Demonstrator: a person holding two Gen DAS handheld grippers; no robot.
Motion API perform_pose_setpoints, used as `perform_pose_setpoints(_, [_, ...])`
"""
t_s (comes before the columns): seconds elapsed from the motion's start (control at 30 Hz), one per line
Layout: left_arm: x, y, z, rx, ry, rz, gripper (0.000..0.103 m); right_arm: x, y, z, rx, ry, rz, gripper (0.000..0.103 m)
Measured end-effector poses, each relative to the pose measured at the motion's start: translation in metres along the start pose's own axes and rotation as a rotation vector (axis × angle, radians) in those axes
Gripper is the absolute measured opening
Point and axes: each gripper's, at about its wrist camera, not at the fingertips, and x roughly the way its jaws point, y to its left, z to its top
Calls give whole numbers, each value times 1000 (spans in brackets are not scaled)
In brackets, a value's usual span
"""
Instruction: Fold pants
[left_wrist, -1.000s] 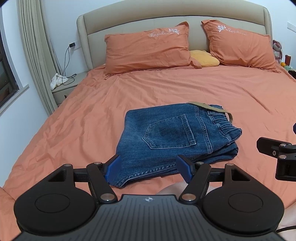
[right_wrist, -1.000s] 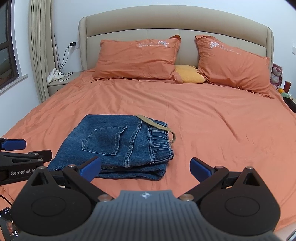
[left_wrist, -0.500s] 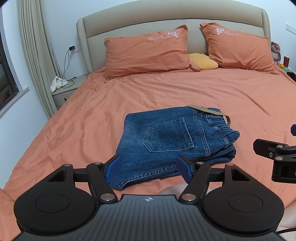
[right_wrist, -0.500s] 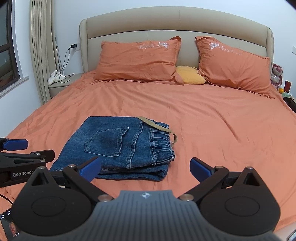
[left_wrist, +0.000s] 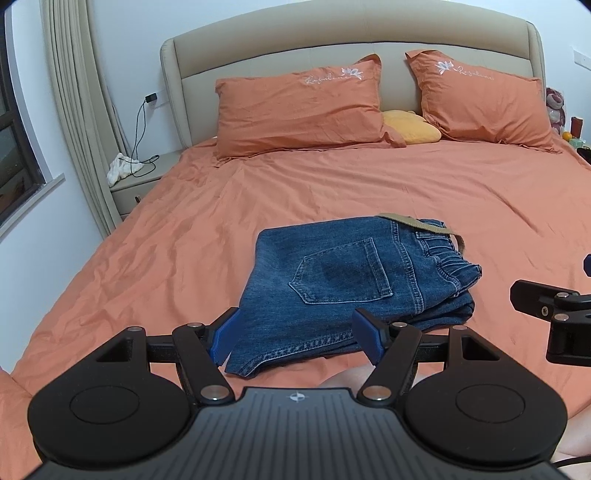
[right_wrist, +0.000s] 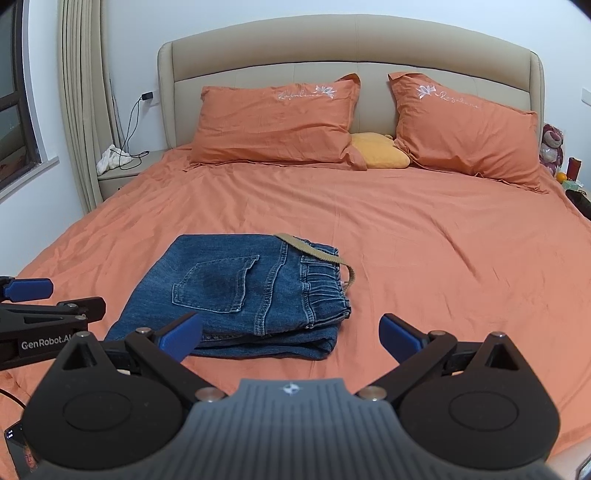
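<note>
Blue jeans (left_wrist: 343, 280) lie folded in a compact stack on the orange bed, back pocket up, waistband with a tan belt (left_wrist: 417, 225) to the right. They also show in the right wrist view (right_wrist: 243, 291). My left gripper (left_wrist: 297, 334) is open and empty, just in front of the stack's near edge. My right gripper (right_wrist: 291, 334) is open and empty, wide apart, in front of the stack's right part. Each gripper shows at the edge of the other's view.
Orange sheet (right_wrist: 443, 258) covers the bed. Two orange pillows (right_wrist: 277, 122) and a yellow cushion (right_wrist: 380, 151) lie by the beige headboard. A nightstand (left_wrist: 140, 181) with a white cloth and charger cable stands at left, by the curtain.
Both grippers have drawn back and risen slightly from the folded jeans. The jeans have not moved. Both grippers stay open.
</note>
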Motion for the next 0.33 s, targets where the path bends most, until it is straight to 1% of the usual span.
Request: perform_pose_setpoints(0.33, [-5,1,2,-2,-11,-5,80,-5,-3,-1,12,-10,-2,97])
